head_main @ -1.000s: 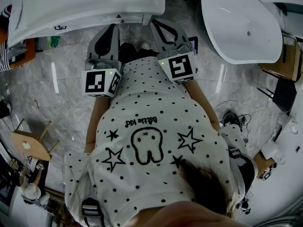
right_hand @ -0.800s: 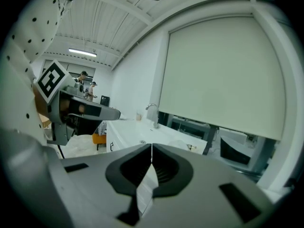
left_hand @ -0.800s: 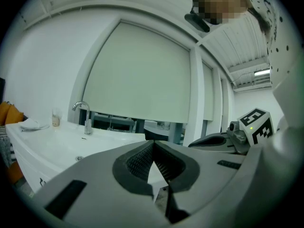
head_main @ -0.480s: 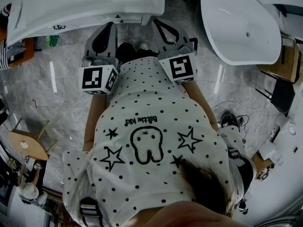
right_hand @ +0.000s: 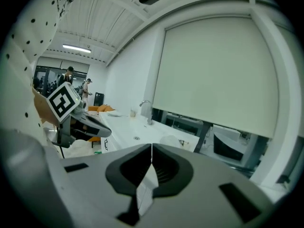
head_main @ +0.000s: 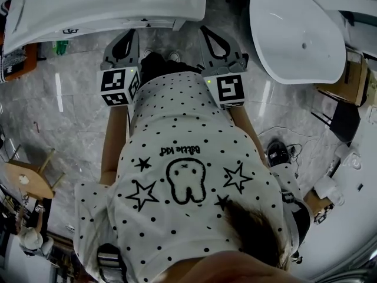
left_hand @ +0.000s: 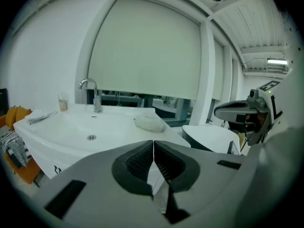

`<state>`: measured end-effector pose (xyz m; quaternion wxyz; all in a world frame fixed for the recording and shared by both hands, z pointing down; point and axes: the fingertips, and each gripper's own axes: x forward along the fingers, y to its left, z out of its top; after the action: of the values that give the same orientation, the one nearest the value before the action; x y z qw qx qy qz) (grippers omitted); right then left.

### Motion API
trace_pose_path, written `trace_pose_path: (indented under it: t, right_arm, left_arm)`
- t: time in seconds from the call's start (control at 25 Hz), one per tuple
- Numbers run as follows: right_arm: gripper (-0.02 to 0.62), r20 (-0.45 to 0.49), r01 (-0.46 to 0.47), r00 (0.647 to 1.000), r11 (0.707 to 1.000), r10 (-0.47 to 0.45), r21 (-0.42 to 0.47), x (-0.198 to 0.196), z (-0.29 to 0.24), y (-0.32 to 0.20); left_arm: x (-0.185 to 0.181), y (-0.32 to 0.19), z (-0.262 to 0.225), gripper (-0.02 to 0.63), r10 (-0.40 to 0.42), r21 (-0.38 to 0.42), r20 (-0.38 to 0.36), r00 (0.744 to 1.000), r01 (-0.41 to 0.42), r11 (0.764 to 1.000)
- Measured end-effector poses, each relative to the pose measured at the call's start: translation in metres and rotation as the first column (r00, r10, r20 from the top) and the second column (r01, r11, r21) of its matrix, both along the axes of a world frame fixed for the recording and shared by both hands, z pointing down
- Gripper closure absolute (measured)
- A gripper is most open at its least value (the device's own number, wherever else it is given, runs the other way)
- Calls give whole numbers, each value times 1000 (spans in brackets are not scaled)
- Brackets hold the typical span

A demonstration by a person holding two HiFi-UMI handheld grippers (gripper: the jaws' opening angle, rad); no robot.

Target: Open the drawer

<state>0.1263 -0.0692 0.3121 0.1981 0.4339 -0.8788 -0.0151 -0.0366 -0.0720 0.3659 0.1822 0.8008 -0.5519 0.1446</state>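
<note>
A white vanity (head_main: 106, 2) with a sink stands right in front of me. Its drawer front (head_main: 100, 27) carries small dark handles (head_main: 69, 32) and looks closed. My left gripper (head_main: 128, 35) is shut on nothing, just short of the vanity's front edge. In the left gripper view its jaws (left_hand: 153, 148) meet above the sink basin (left_hand: 90, 127), and a drawer handle (left_hand: 57, 169) shows low at the left. My right gripper (head_main: 207, 30) is also shut and empty, beside the vanity's right end. Its own view (right_hand: 151, 151) looks along the vanity (right_hand: 128, 127) from the side.
A faucet (left_hand: 90, 87), a cup (left_hand: 62, 102) and a white cloth (left_hand: 149, 123) are on the counter. A large white tub (head_main: 294, 28) stands to the right. An orange cabinet (head_main: 23, 61) and a wooden stool (head_main: 26, 178) are at the left. The floor is grey marble.
The left gripper has sunk lower and shifted a little toward the vanity. The right gripper has hardly moved. Both stayed shut.
</note>
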Motion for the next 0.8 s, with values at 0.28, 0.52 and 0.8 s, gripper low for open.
trace_pose_path:
  t: [0.28,0.52,0.8]
  right_arm:
    - [581,-29,-67,997,997,66,-35,22,2,-1]
    - [581,-43,-67,997,996,64,-57,22,6,-1]
    - [581,-70,-89,994,994,85,-66,27,8,-4]
  left_arm:
    - [-5,3,38,600,0,-85,10,1000,1,996]
    - [-13,-5,62,600,-8,-123,13,1000,9,992]
    - [-13,-19,103,544,-8,-188,8,1000,10,982]
